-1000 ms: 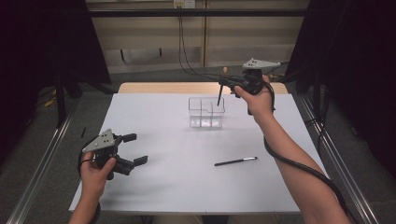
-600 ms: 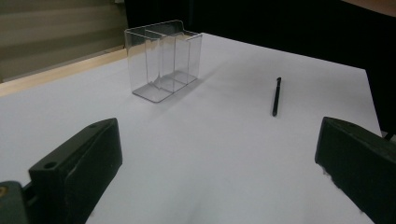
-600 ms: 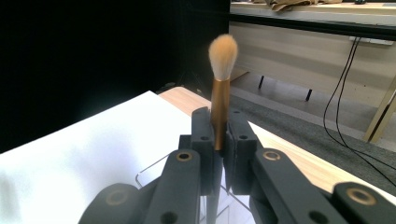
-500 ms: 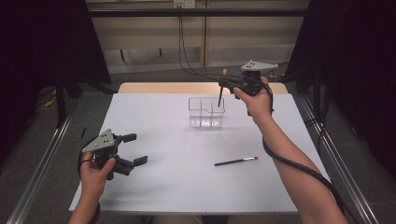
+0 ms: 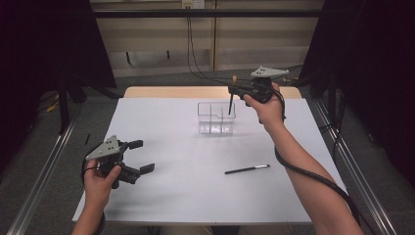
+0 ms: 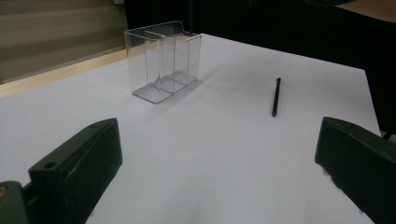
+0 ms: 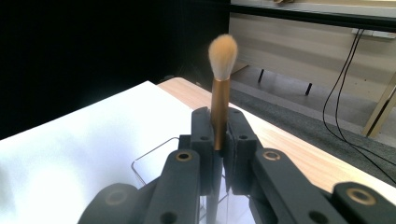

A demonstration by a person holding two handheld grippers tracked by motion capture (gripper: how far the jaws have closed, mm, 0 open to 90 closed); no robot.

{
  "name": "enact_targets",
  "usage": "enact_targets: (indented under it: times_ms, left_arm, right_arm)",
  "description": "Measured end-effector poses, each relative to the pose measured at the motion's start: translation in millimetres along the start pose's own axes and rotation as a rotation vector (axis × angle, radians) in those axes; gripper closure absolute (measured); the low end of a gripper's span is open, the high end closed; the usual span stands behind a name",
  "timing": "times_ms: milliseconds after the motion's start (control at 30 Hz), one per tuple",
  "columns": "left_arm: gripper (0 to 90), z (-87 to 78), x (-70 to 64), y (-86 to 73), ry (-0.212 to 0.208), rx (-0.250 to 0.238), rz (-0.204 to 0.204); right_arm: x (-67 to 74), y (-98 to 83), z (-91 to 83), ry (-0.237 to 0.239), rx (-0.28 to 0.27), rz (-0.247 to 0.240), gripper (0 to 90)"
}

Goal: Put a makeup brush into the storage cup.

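High view: right gripper (image 5: pixel 234 89) raised over the far side of the white tabletop (image 5: pixel 186 196), jaws clamped on a makeup brush (image 5: pixel 231 102). Brush held upright, long axis close to vertical, pale bristle tuft (image 5: pixel 234 78) pointing up above the jaws, dark handle hanging down with its tip just over the right end of the clear acrylic organizer (image 5: pixel 215 117). Whether the tip has entered a compartment, cannot tell.

Right gripper view: right gripper (image 7: pixel 220 135) with both pads pressed flat against the bronze ferrule of the makeup brush (image 7: pixel 220 112), no gap left between pad and ferrule. Soft tuft (image 7: pixel 223 55) topmost, slightly blurred. Rim of the clear acrylic organizer (image 7: pixel 154 156) visible directly below the jaws.

High view again: left gripper (image 5: pixel 141 156) low at the near left of the tabletop, jaws spread wide, nothing between them, aimed toward the middle of the sheet. Black pen (image 5: pixel 247 169) lying flat near the right front, well apart from the organizer, long axis running left to right with a slight tilt, lighter end toward the right.

Left gripper view: left gripper (image 6: pixel 217 154) with both black jaws far apart at the picture's lower corners, bare tabletop (image 6: pixel 196 163) between. Clear acrylic organizer (image 6: pixel 163 60) standing upright beyond, dividers visible, black pen (image 6: pixel 276 96) lying to its right.
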State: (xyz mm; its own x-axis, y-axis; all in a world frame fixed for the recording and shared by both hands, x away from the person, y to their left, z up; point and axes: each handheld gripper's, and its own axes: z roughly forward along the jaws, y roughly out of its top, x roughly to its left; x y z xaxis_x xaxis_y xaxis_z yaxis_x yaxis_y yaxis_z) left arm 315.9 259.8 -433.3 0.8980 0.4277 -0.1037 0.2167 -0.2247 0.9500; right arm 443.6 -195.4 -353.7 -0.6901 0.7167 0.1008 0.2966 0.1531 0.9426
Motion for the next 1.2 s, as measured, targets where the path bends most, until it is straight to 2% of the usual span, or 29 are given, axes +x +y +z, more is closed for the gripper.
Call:
enact_targets:
  times_ms: [1200]
  left_arm:
    - [0.7, 1.0, -0.8, -0.3, -0.005, 0.006, 0.005]
  right_arm:
    - [-2.8, -16.6, 6.9, -0.008, 0.02, 0.005, 83.8]
